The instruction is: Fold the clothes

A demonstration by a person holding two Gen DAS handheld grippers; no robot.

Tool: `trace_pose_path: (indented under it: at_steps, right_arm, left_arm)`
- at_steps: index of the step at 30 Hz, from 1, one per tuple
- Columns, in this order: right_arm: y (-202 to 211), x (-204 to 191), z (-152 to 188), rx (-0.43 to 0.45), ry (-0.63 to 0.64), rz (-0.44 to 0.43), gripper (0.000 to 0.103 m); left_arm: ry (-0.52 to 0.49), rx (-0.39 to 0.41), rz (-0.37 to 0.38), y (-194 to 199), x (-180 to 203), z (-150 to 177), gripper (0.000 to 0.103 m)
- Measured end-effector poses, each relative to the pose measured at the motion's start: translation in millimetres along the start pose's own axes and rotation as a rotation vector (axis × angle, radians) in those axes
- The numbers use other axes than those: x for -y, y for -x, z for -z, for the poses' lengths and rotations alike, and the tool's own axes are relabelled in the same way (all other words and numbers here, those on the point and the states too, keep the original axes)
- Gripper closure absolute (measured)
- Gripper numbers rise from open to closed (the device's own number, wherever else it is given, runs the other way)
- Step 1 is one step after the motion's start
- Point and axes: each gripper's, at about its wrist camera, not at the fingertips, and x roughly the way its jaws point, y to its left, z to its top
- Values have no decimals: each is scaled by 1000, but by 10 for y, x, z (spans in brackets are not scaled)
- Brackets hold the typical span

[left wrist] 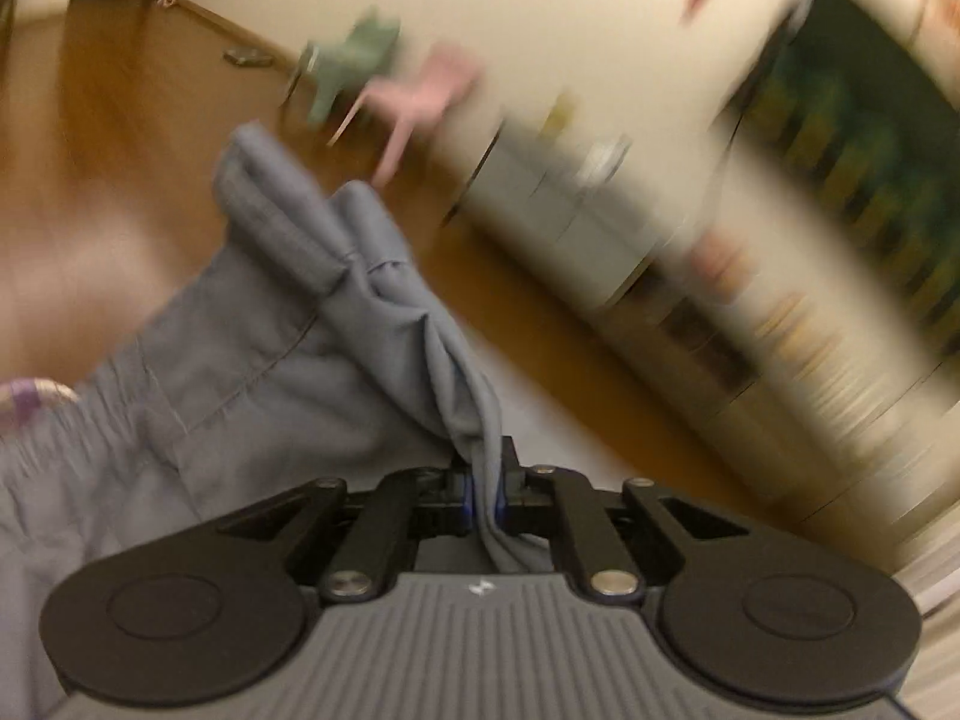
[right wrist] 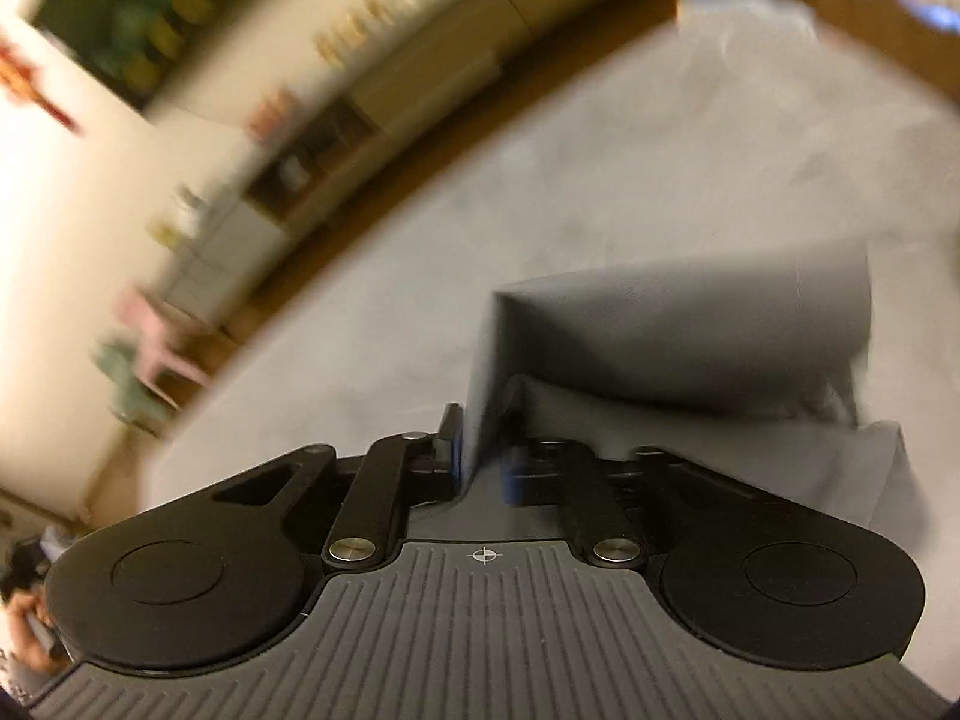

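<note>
A grey-blue garment [left wrist: 252, 354] with an elastic waistband hangs lifted in the left wrist view. My left gripper [left wrist: 485, 480] is shut on a bunched fold of it. In the right wrist view the same grey garment [right wrist: 678, 324] stretches away from my right gripper [right wrist: 480, 456], whose fingers are closed on its edge. The cloth hangs above a light grey surface [right wrist: 540, 192]. Both views are motion-blurred.
Beyond the grey surface is wooden floor [left wrist: 150, 96], with a pink chair [left wrist: 420, 96] and a green chair [left wrist: 348, 60] against a cream wall. Low cabinets and shelves [left wrist: 600, 204] run along the wall. A person's arm [left wrist: 60, 264] shows at left.
</note>
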Motion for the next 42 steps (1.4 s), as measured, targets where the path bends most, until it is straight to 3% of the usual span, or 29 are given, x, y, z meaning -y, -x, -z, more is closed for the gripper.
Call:
trace_pose_path:
  at_steps: [2, 3, 7, 8, 10, 13, 14, 15, 16, 18, 20, 22, 24, 26, 28, 30, 32, 34, 36, 38, 39, 41, 42]
  right_arm:
    - [-599, 89, -253, -25, 8, 82, 78]
    - [-626, 138, -317, 24, 5, 77, 78]
    - [-270, 247, -195, 236, 114, 31, 74]
    - [-158, 263, -66, 264, 167, 32, 72]
    - [-133, 280, 189, 224, 257, 53, 72]
    - [-383, 463, 255, 88, 253, 151, 81]
    - [-385, 552, 207, 116, 232, 179, 96]
    - [-385, 642, 157, 146, 210, 206, 103]
    - [-355, 730, 69, 173, 163, 234, 103]
    - [-213, 750, -22, 283, 124, 267, 89]
    - [-16, 589, -3, 373, 182, 285, 75]
    - [223, 352, 122, 456, 247, 226, 62]
    - [380, 103, 277, 539, 334, 240, 41]
    - [469, -94, 424, 617, 420, 291, 41]
    - [518, -236, 551, 679, 495, 347, 41]
    - [464, -339, 587, 610, 534, 331, 50]
    - [280, -321, 481, 464, 537, 302, 61]
    - [-111, -155, 307, 303, 494, 306, 65]
    - [-341, 86, 193, 245, 433, 326, 71]
    - [-463, 239, 131, 215, 423, 365, 91]
    - [-469, 271, 127, 214, 443, 396, 91]
    - [-443, 224, 144, 233, 444, 483, 80]
    - [-401, 148, 193, 252, 474, 508, 80]
  left_arm:
    - [9, -45, -132, -535, 70, 108, 96]
    - [49, -39, -113, -600, 50, 167, 95]
    - [-25, 55, -26, -376, 15, 366, 92]
    - [-20, 57, 4, -300, -59, 398, 91]
    - [9, 50, 68, -156, -246, 454, 91]
    - [51, 41, 115, -2, -516, 464, 90]
    - [61, 37, 128, 63, -623, 476, 89]
    - [73, 35, 136, 115, -717, 460, 88]
    - [85, 41, 139, 179, -777, 424, 85]
    - [94, 66, 146, 321, -838, 363, 84]
    - [71, 99, 167, 377, -833, 285, 81]
    - [36, 145, 192, 424, -767, 171, 81]
    - [10, 211, 193, 448, -707, 38, 80]
    - [6, 248, 154, 458, -619, -47, 80]
    - [4, 249, 183, 506, -548, -22, 80]
    - [-36, 205, 240, 525, -476, 143, 76]
    - [-85, 149, 275, 510, -406, 342, 75]
    - [-83, 117, 205, 480, -414, 544, 76]
    - [7, 125, 174, 599, -659, 674, 75]
    - [119, 141, 160, 761, -973, 785, 75]
    - [175, 150, 153, 842, -1131, 841, 75]
    - [251, 171, 140, 1062, -1471, 915, 75]
    - [275, 180, 135, 1180, -1628, 941, 75]
